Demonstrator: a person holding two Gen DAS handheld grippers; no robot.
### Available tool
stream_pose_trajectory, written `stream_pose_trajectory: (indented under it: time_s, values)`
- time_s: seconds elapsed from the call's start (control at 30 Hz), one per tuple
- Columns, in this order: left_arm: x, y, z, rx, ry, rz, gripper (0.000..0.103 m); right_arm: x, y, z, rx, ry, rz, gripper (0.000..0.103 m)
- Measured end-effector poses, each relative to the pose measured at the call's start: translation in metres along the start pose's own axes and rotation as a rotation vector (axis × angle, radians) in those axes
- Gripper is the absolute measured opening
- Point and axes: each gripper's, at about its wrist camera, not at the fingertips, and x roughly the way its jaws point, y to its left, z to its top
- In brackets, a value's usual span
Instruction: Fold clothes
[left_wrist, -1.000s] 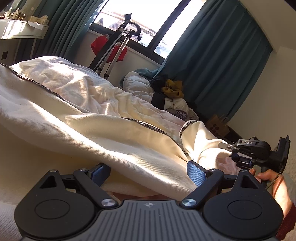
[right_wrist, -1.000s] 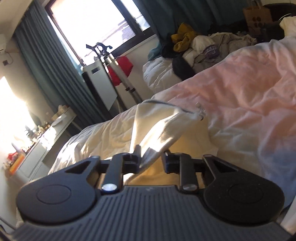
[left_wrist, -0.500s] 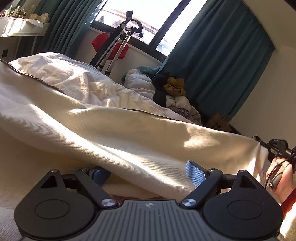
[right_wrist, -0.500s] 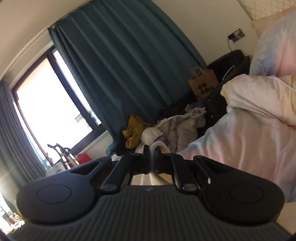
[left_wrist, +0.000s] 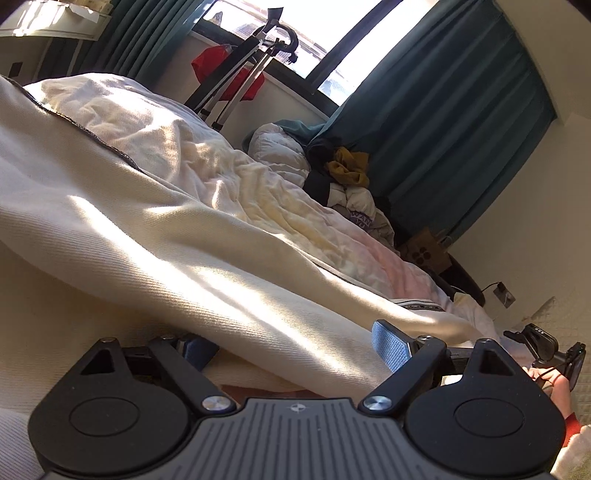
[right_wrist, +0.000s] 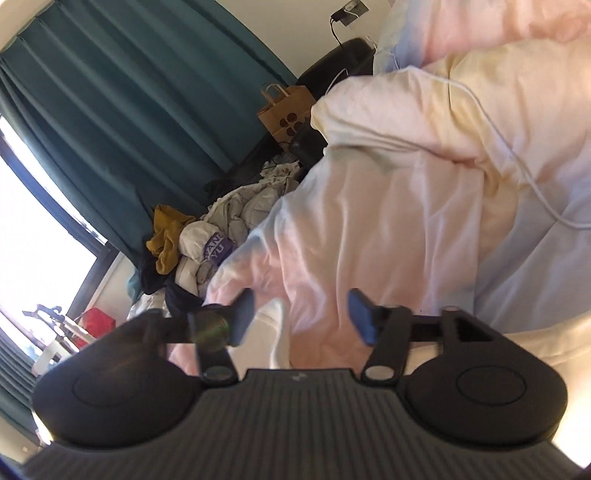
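A cream garment (left_wrist: 207, 254) lies spread over the bed, its long sleeve stretched toward the lower right and ending in a striped cuff (left_wrist: 421, 305). My left gripper (left_wrist: 295, 347) stands wide open, low on the bed, with a fold of the cream cloth lying between its blue pads (left_wrist: 391, 345), which do not press it. In the left wrist view my right gripper (left_wrist: 546, 347) shows at the far right in a hand (left_wrist: 554, 382). In its own view the right gripper (right_wrist: 301, 317) is opening. The white cuff end (right_wrist: 277, 332) sits loose between its fingers.
A pink and cream duvet (right_wrist: 388, 221) covers the bed, with a white cable (right_wrist: 517, 155) across it. A pile of clothes (left_wrist: 347, 177) lies by the teal curtain (left_wrist: 443, 122), beside a brown paper bag (right_wrist: 284, 110). A metal stand with red cloth (left_wrist: 229, 81) stands under the window.
The right gripper, shut on the sleeve cuff before, carried it out to the right and has now opened off it. The sleeve lies stretched out. The left gripper stayed put.
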Motion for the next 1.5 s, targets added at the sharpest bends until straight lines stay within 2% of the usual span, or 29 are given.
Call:
stream_pose_trajectory:
  time_s: [0.03,0.1,0.27,0.33,0.37,0.4,0.5,0.57,0.6,0.67,0.73,0.8,0.9,0.93,0.97,1.03,1.1,1.17,1.23,1.37,1.5]
  values:
    - [0.0,0.001,0.0,-0.007,0.001,-0.002,0.09,-0.009,-0.001,0.002,0.002,0.013,0.005,0.073]
    - [0.0,0.003,0.001,-0.019,-0.001,-0.003,0.089,-0.029,-0.007,0.0,0.015,0.08,-0.006,0.073]
    - [-0.005,0.004,0.001,-0.063,0.007,-0.014,0.087,-0.046,-0.031,-0.028,0.17,0.247,-0.15,0.073]
    - [-0.006,0.005,0.003,-0.109,0.005,-0.027,0.087,-0.029,-0.037,-0.039,0.238,0.373,-0.072,0.073]
    - [-0.005,0.005,0.005,-0.135,0.001,-0.032,0.087,-0.022,-0.038,-0.043,0.243,0.404,-0.036,0.073]
    - [-0.004,0.006,0.006,-0.16,-0.004,-0.036,0.087,-0.019,-0.037,-0.047,0.23,0.4,-0.024,0.073]
    - [0.008,0.008,0.012,-0.251,0.006,-0.034,0.087,-0.013,-0.025,-0.054,0.106,0.311,-0.052,0.068]
    - [0.015,0.007,0.016,-0.258,0.007,-0.034,0.083,-0.008,-0.015,-0.059,0.022,0.241,-0.062,0.051]
    - [0.017,0.007,0.017,-0.258,0.007,-0.039,0.083,-0.005,-0.011,-0.062,-0.005,0.214,-0.063,0.046]
    - [0.019,0.009,0.017,-0.264,0.013,-0.044,0.083,0.004,-0.006,-0.063,-0.007,0.195,-0.06,0.019]
    - [0.019,0.013,0.017,-0.282,0.016,-0.06,0.083,0.011,0.001,-0.059,-0.014,0.174,-0.053,0.013]
    - [0.019,0.014,0.016,-0.297,0.02,-0.079,0.083,0.015,0.015,-0.048,-0.049,0.126,0.029,0.011]
    - [0.021,0.017,0.016,-0.331,0.019,-0.102,0.082,0.004,0.035,-0.027,-0.117,0.025,0.218,0.01]
    - [0.022,0.017,0.016,-0.344,0.018,-0.089,0.076,-0.001,0.038,-0.019,-0.122,-0.006,0.273,0.01]
    - [0.022,0.017,0.016,-0.357,0.016,-0.074,0.062,-0.003,0.038,-0.012,-0.113,-0.028,0.308,0.01]
    - [0.027,0.015,0.018,-0.346,0.043,-0.035,0.049,0.005,0.021,-0.004,-0.047,-0.027,0.289,0.01]
    - [0.03,0.014,0.017,-0.341,0.052,-0.011,0.04,0.023,-0.006,-0.008,-0.008,0.026,0.196,0.01]
    - [0.034,0.015,0.016,-0.341,0.057,0.018,0.019,0.04,-0.029,-0.021,-0.009,0.101,0.096,0.01]
    - [0.037,0.015,0.014,-0.328,0.061,0.055,0.005,0.051,-0.042,-0.03,-0.009,0.149,0.036,0.01]
    - [0.025,0.002,0.011,-0.285,0.018,0.066,0.003,0.053,-0.042,-0.029,0.018,0.157,0.034,0.01]
    - [-0.006,-0.017,0.005,-0.283,-0.025,0.042,0.002,0.031,-0.022,-0.017,-0.061,0.05,0.137,0.01]
